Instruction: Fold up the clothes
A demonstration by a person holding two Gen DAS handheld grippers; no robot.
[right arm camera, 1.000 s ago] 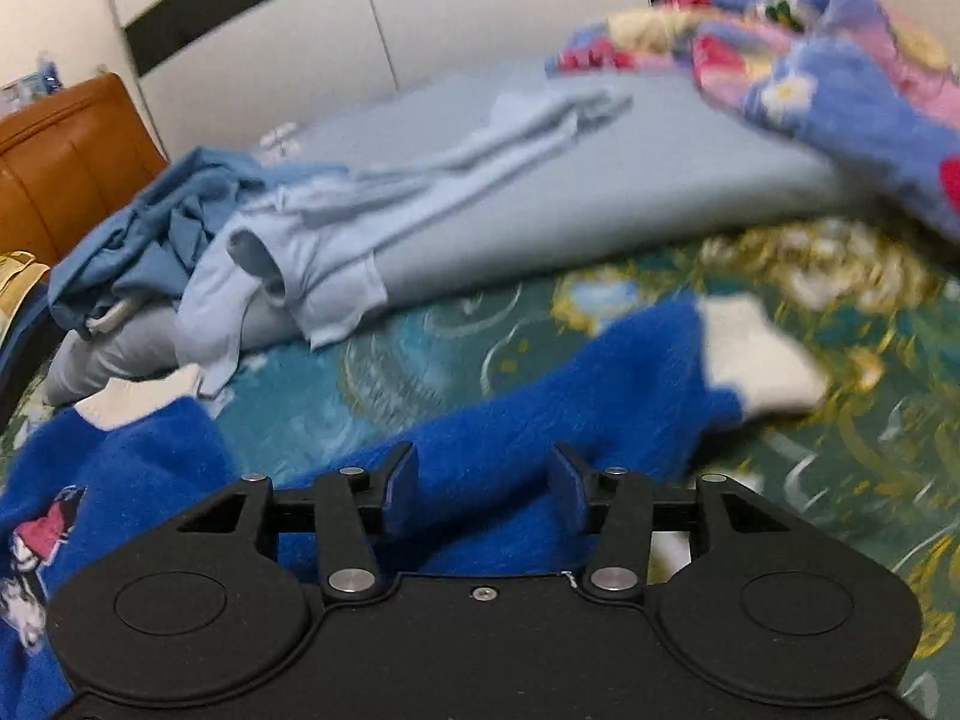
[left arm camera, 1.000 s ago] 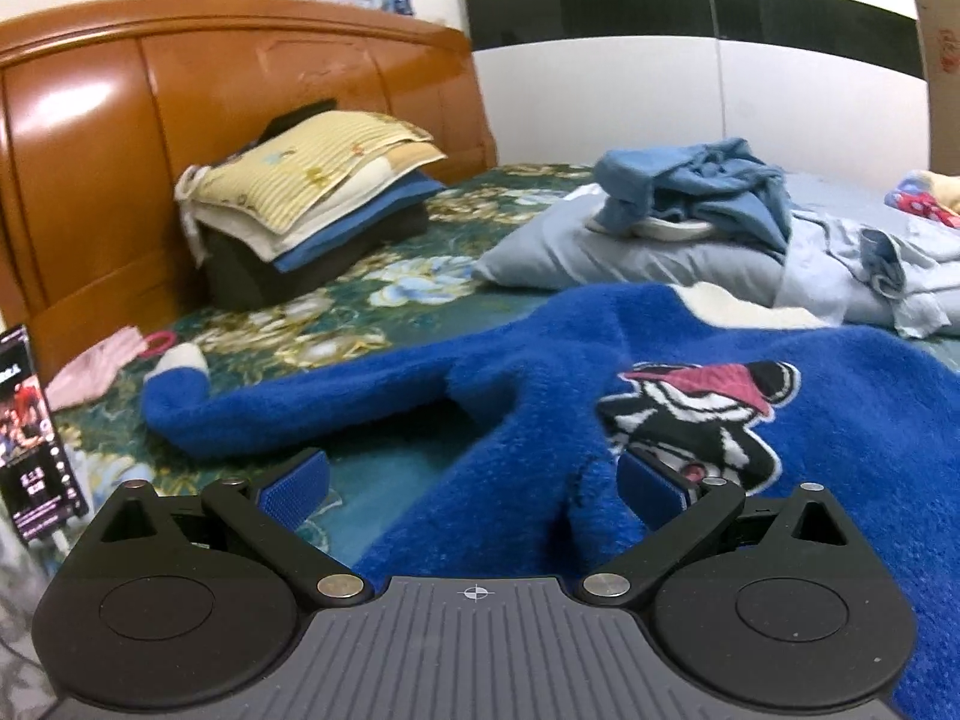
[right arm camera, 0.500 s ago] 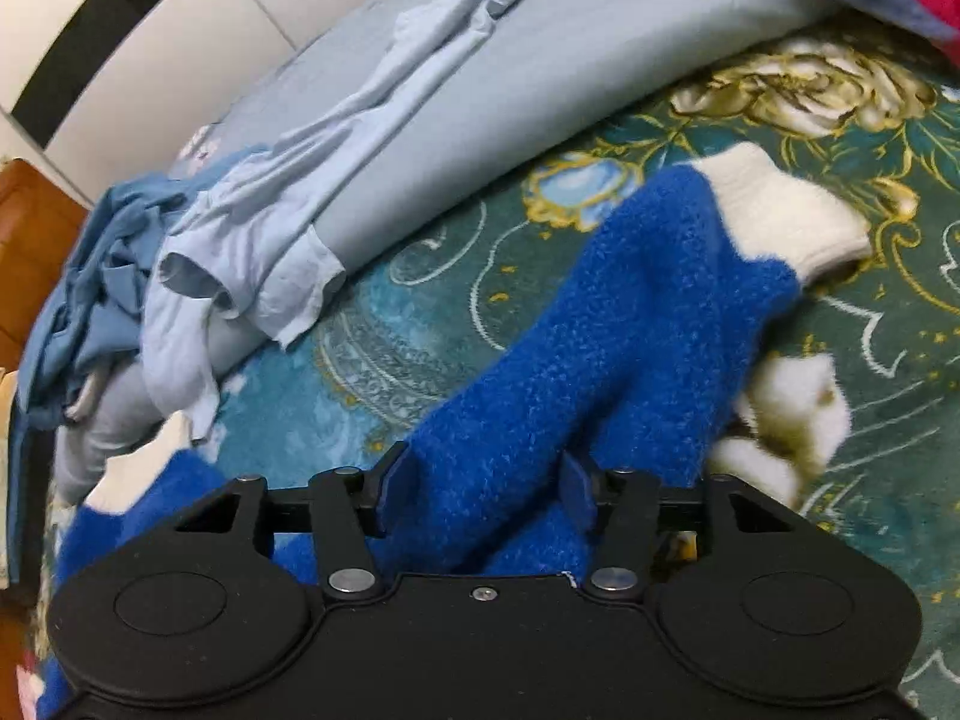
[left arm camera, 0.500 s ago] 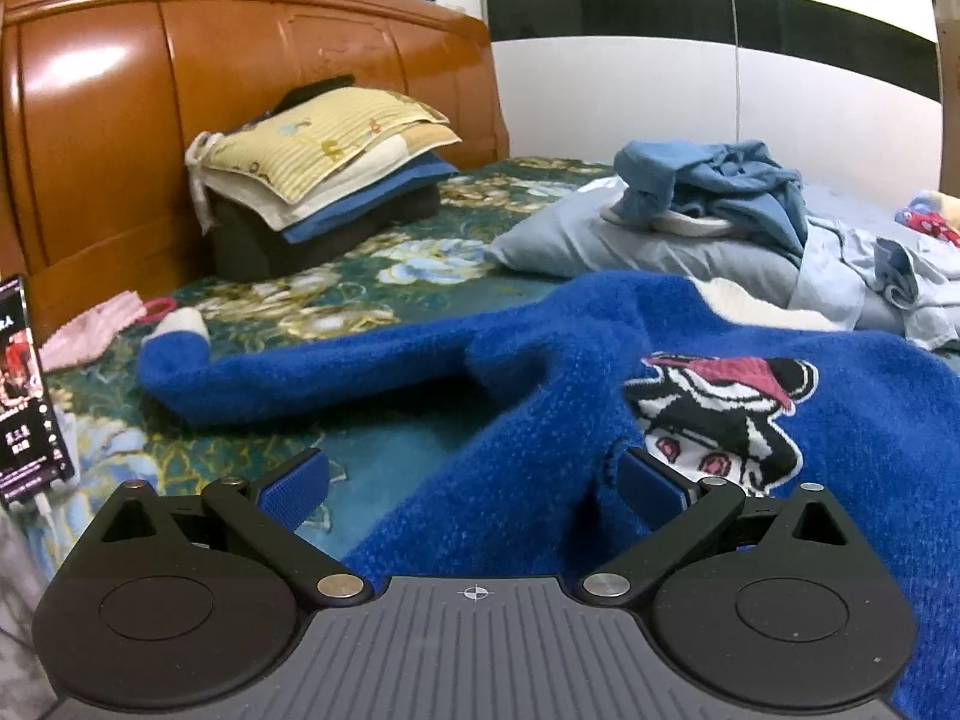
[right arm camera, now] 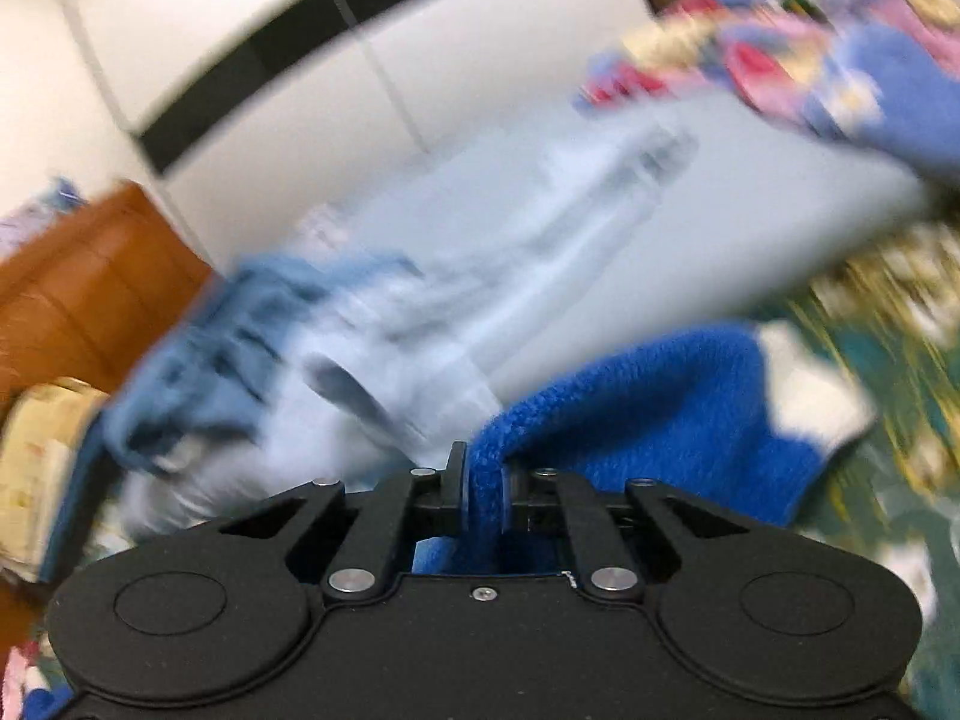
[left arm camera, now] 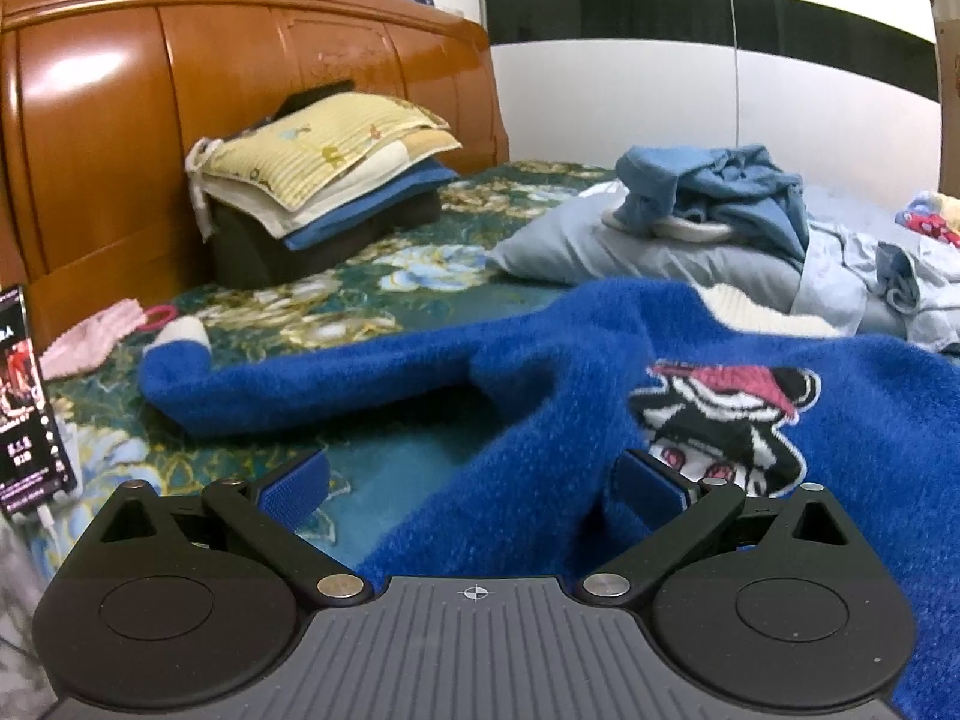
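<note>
Right wrist: background clothes (right arm camera: 336, 348) motion-blurred.

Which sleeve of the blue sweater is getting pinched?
The sleeve in the right gripper, whose jaws just closed on its fleece. The other sleeve lies flat on the bedspread, untouched.

1. The right wrist view is smeared by motion: the pale blue clothes (right arm camera: 420, 324) and patterned blanket (right arm camera: 828, 60) lose all detail
2. The blue sweater (left arm camera: 540, 480) runs off the left wrist view's right edge
3. The phone (left arm camera: 24, 402) is cut by the left edge, its text unreadable
</note>
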